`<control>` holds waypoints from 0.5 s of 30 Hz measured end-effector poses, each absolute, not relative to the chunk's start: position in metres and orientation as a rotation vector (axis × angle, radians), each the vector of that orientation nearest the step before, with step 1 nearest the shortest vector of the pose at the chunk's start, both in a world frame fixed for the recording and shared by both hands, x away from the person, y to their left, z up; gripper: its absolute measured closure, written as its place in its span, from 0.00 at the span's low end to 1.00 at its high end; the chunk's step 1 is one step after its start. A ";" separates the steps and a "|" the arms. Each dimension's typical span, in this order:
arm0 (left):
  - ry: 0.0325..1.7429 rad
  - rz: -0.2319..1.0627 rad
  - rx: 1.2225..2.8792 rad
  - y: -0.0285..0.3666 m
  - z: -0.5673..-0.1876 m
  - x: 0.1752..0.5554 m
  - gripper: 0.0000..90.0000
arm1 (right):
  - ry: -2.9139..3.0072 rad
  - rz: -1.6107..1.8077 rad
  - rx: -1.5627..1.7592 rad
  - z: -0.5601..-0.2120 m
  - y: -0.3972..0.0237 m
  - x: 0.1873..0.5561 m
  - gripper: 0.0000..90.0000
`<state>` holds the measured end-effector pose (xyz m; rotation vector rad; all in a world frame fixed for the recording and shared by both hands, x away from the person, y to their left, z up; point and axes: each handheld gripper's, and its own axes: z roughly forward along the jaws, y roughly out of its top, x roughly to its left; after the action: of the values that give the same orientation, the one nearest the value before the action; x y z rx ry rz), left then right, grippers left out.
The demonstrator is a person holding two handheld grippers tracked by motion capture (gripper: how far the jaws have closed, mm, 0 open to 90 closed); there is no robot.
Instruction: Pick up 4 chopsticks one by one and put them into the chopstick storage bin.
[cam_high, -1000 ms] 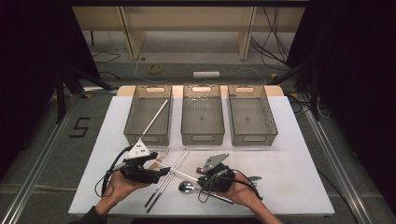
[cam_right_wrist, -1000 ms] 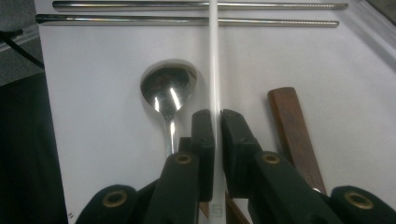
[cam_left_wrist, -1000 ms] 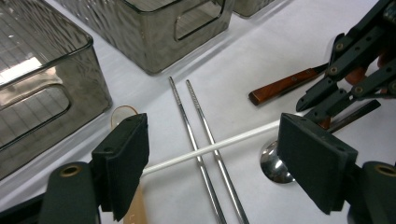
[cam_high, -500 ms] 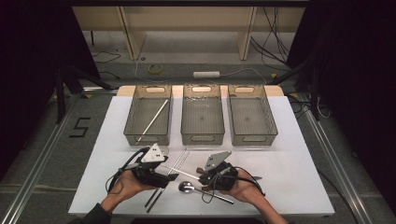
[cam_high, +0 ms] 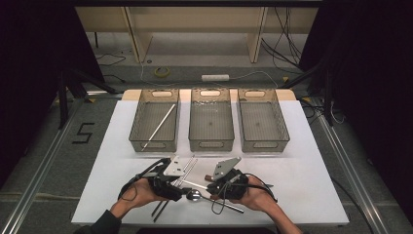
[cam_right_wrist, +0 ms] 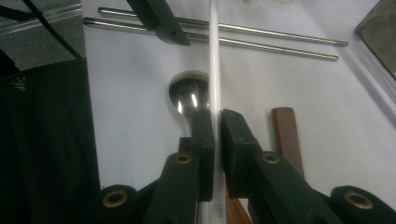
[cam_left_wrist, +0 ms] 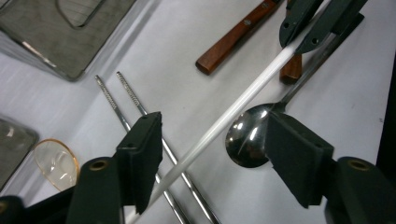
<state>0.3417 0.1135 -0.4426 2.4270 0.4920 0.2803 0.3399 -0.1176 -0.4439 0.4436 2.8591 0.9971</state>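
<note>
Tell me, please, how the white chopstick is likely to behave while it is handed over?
The white chopstick stays straight held by one end in the right tongs, so it is likely stiff. Its glossy round shaft probably slips or rolls easily.

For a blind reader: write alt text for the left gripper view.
A white chopstick runs diagonally between the left gripper's open jaws, which have just been closing; its far end is pinched by the right gripper. Below lie a steel spoon, two metal chopsticks and a wooden handle.

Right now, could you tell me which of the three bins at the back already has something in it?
The left bin: a white chopstick lies slanted inside, while the middle bin and right bin look empty.
</note>
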 end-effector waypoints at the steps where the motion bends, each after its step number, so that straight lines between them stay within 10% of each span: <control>1: 0.486 0.283 2.434 0.112 -0.443 0.342 0.44 | 2.861 0.998 0.440 -0.444 -0.117 0.339 0.94; 15: 0.344 0.270 2.533 0.099 -0.445 0.339 0.63 | 2.892 0.994 0.375 -0.438 -0.115 0.336 0.94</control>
<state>0.3387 0.0990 -0.4446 2.5330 0.3439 0.2700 0.3358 -0.1149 -0.4383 0.3747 2.8915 0.9937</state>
